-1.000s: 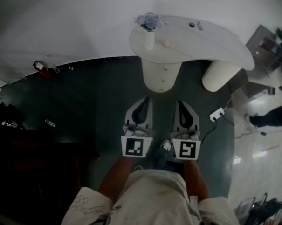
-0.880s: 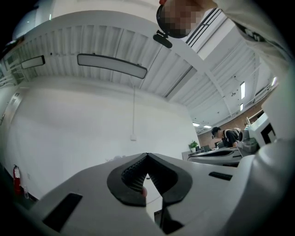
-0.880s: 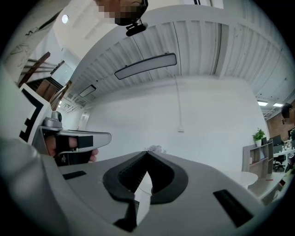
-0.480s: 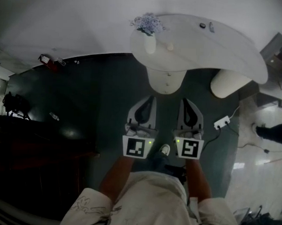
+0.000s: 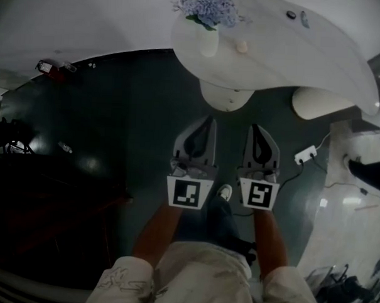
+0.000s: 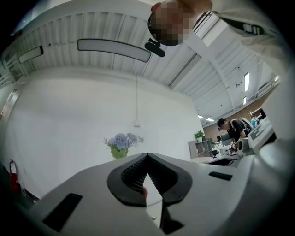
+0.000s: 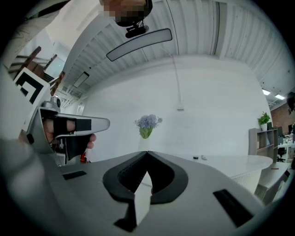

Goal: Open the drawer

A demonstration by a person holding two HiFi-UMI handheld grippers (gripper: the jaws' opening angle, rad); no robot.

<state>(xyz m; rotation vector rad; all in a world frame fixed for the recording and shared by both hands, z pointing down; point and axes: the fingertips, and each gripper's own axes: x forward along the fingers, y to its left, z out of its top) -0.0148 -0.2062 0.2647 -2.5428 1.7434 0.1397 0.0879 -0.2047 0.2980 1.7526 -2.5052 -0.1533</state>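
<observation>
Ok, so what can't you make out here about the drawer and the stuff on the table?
Drawer: in the head view, the table top hides most of its pedestal; in the gripper views the left claw and right claw block it.
Two small dark things on the table: too small to name.
Shapes at the head view's left: too dark.

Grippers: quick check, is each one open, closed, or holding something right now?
Left gripper: closed, jaw tips together, holding nothing.
Right gripper: closed, jaw tips together, holding nothing.
</observation>
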